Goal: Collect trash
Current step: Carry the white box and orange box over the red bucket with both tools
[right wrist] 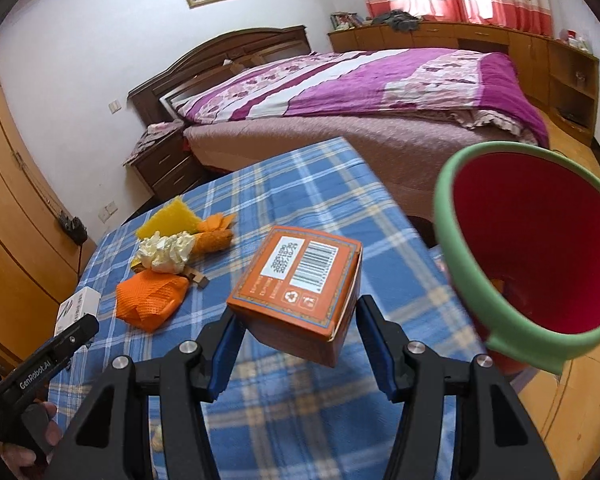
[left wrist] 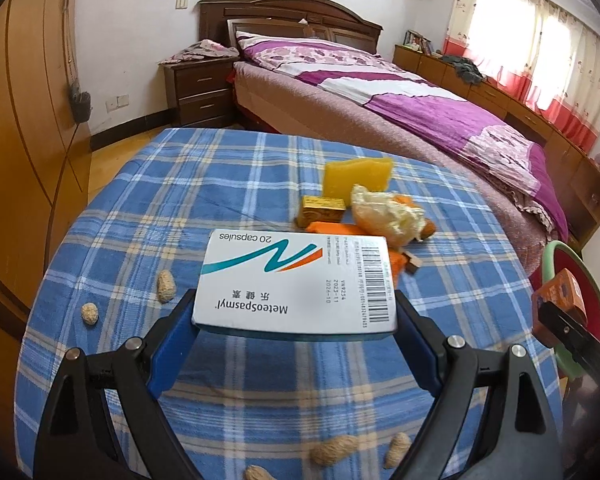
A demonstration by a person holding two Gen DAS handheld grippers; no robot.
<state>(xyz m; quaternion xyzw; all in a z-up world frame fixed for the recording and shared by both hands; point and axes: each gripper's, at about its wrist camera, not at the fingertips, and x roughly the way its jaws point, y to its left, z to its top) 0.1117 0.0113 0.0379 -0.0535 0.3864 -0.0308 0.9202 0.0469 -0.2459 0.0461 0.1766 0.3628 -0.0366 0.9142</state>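
My left gripper is shut on a white medicine box marked "20 capsules", held above the blue plaid table. My right gripper is shut on an orange carton, held over the table's right side, just left of a red bin with a green rim. On the table lie a yellow sponge, crumpled white paper, orange cloth, a small brown box and several peanuts. The white box also shows in the right wrist view.
A bed with a purple quilt stands just behind the table. A dark nightstand is at its left. A wooden wardrobe lines the left wall. Low cabinets run under the window.
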